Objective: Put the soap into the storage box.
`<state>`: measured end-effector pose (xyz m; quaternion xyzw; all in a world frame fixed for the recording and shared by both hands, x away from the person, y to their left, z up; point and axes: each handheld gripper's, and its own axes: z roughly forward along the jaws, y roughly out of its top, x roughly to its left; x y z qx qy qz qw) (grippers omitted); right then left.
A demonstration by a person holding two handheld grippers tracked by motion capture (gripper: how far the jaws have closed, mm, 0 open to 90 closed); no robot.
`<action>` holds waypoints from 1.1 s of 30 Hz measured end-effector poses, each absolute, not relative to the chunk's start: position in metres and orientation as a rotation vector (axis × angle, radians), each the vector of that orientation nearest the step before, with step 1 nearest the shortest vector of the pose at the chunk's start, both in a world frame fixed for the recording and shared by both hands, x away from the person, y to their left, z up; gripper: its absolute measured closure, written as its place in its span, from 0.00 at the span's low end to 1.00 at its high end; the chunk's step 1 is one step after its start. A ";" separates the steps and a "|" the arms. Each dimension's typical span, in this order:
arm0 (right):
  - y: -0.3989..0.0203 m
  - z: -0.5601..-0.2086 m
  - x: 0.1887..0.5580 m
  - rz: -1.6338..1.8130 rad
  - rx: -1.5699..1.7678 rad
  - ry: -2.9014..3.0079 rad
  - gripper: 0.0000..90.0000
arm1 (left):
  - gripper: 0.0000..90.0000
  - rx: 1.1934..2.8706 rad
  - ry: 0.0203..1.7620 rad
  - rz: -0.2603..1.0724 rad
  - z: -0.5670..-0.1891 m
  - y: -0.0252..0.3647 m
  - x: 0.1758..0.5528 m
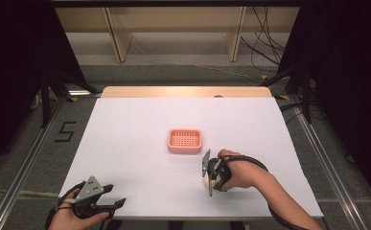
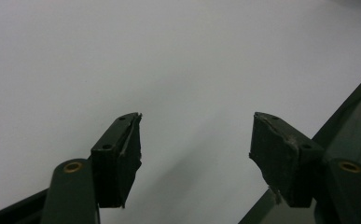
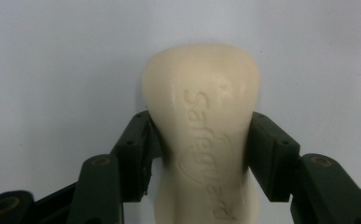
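Jaws, right: your right gripper (image 3: 201,140) has both black pads pressed against the sides of a cream bar of soap (image 3: 201,135); the grip sits at the bar's narrowed waist.
Jaws, left: your left gripper (image 2: 194,154) stands wide apart with nothing between the pads, just white table surface beyond them.
Soap, place: in the high view the soap (image 1: 204,181) is in your right gripper (image 1: 207,178) near the front of the table, right of centre, close to the white sheet; I cannot tell whether it touches the sheet.
Soap, writing: embossed lettering runs along the bar's face and reads "Safeguard"; the last letters near the bottom edge of the right gripper view are partly cut off.
Soap dish: a pink slotted soap dish (image 1: 185,141) sits at the middle of the table, just beyond your right hand (image 1: 243,173) and apart from it.
Left hand: your left gripper (image 1: 112,196) rests at the front left corner of the table (image 1: 125,124), well apart from the soap and dish.
Floor marking: a black "5" (image 1: 65,131) is taped on the floor left of the table.
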<state>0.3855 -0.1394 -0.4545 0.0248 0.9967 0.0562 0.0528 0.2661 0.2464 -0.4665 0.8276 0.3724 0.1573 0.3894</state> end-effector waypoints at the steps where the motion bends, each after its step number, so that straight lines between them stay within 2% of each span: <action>1: -0.139 -0.454 0.386 0.171 0.084 3.037 0.53 | 0.37 2.105 0.945 0.401 -0.466 0.246 0.266; 12: -0.137 -0.456 0.388 0.155 0.132 3.059 0.51 | 0.36 2.121 0.935 0.409 -0.466 0.248 0.267; 14: -0.137 -0.455 0.387 0.135 0.233 3.076 0.49 | 0.36 2.127 0.931 0.411 -0.466 0.248 0.267; 17: -0.138 -0.456 0.385 0.173 0.284 3.083 0.48 | 0.36 2.138 0.904 0.442 -0.465 0.250 0.269; 18: -0.138 -0.458 0.390 0.225 0.195 3.083 0.48 | 0.36 2.137 0.902 0.445 -0.465 0.250 0.270; 19: -0.139 -0.458 0.388 0.226 0.272 3.082 0.48 | 0.36 2.139 0.892 0.452 -0.465 0.250 0.271; 21: -0.139 -0.458 0.390 0.236 0.244 3.081 0.47 | 0.36 2.101 0.964 0.429 -0.467 0.248 0.268; 29: -0.140 -0.458 0.389 0.201 0.163 3.064 0.52 | 0.37 2.111 0.947 0.420 -0.466 0.248 0.268; 31: -0.138 -0.456 0.382 0.159 0.302 3.065 0.52 | 0.37 2.140 0.894 0.451 -0.465 0.250 0.271; 32: -0.138 -0.456 0.385 0.171 0.239 3.065 0.53 | 0.37 2.139 0.894 0.468 -0.465 0.250 0.271; 33: -0.138 -0.456 0.386 0.179 0.259 3.077 0.53 | 0.37 2.101 0.962 0.430 -0.467 0.248 0.268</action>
